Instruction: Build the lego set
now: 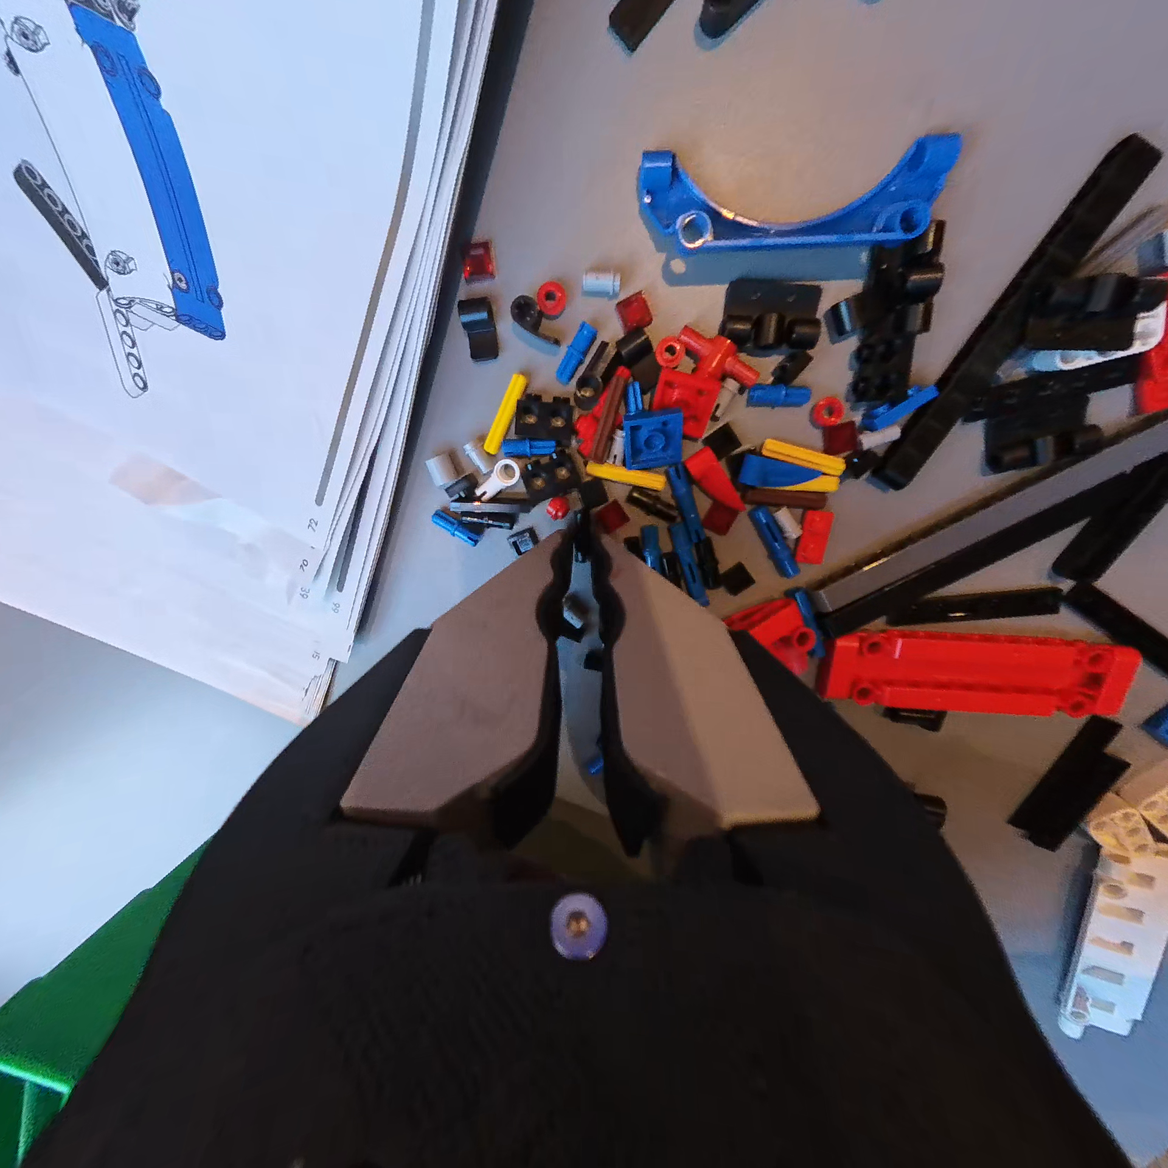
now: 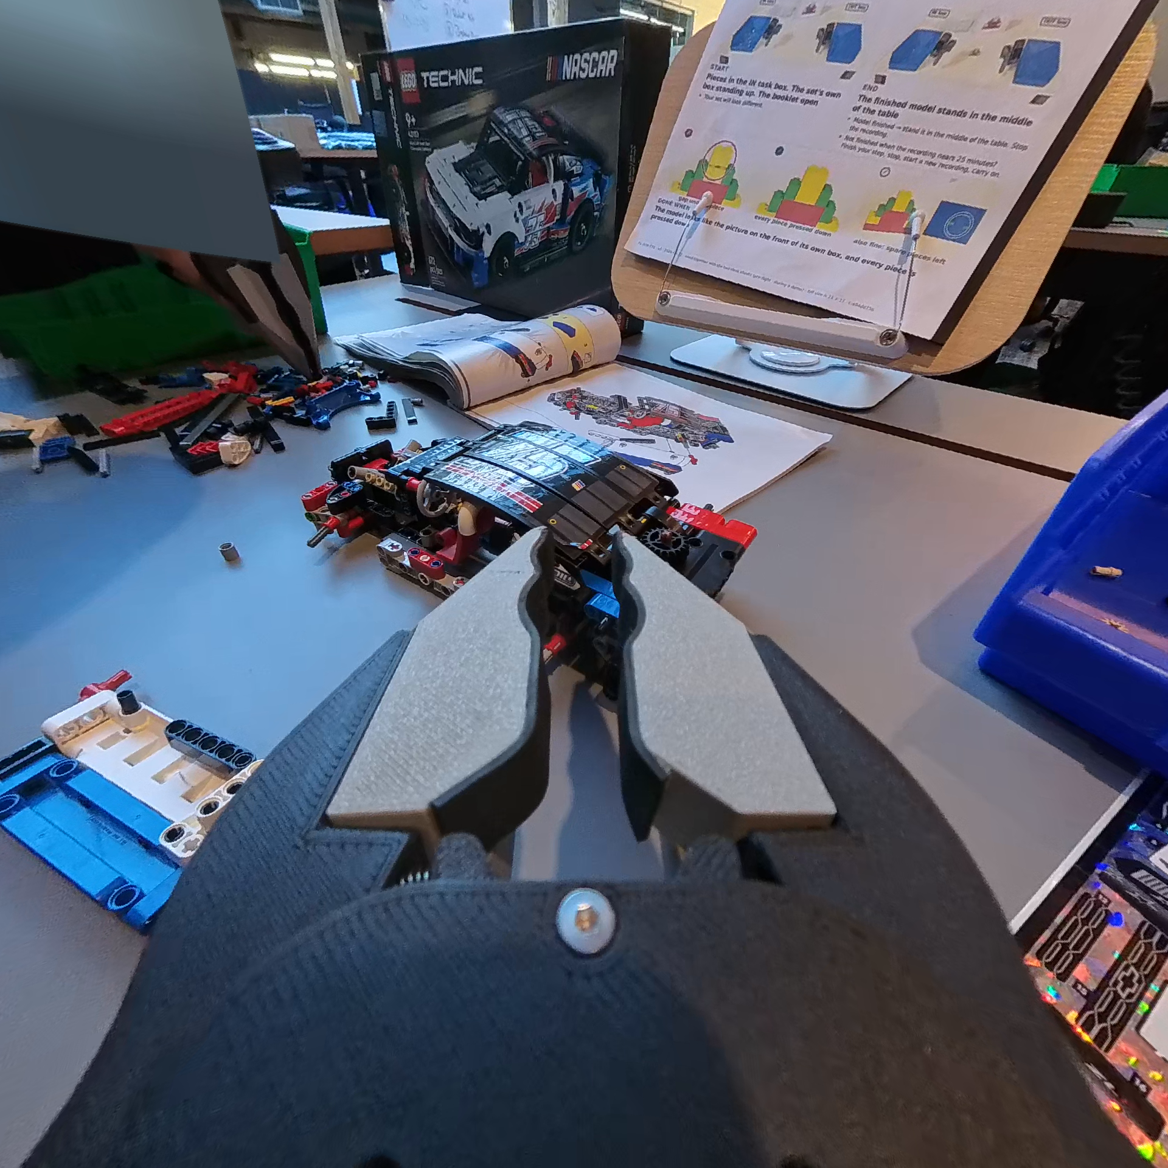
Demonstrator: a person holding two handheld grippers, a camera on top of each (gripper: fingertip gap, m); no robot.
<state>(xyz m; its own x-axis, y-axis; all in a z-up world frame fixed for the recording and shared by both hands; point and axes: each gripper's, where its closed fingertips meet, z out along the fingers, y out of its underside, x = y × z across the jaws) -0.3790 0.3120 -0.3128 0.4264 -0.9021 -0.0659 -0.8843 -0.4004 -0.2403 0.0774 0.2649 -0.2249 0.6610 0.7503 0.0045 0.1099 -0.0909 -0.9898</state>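
Left claw [image 1: 583, 543] is down at the near edge of the loose parts pile [image 1: 638, 436] on the grey table [image 1: 790, 95], tips nearly together with only a thin gap; something small and dark sits at the tips, can't tell if it's actually gripped; instruction booklet [image 1: 221, 316] lies open just left of the pile; blue arch piece [image 1: 790, 202] and long black beams [image 1: 1024, 303] beyond and to the right, red panel [image 1: 973, 673] near right. Right claw [image 2: 578, 547] is released, fingers apart, holding nothing, tips just in front of the part-built car [image 2: 524, 499] mid-table; set box [image 2: 505, 164] stands behind it; blue-and-white panel assembly [image 2: 120, 784] lies well to the left; blue bin [image 2: 1087, 607] at right; small grey bush [image 2: 229, 551] alone on the table left of the car.
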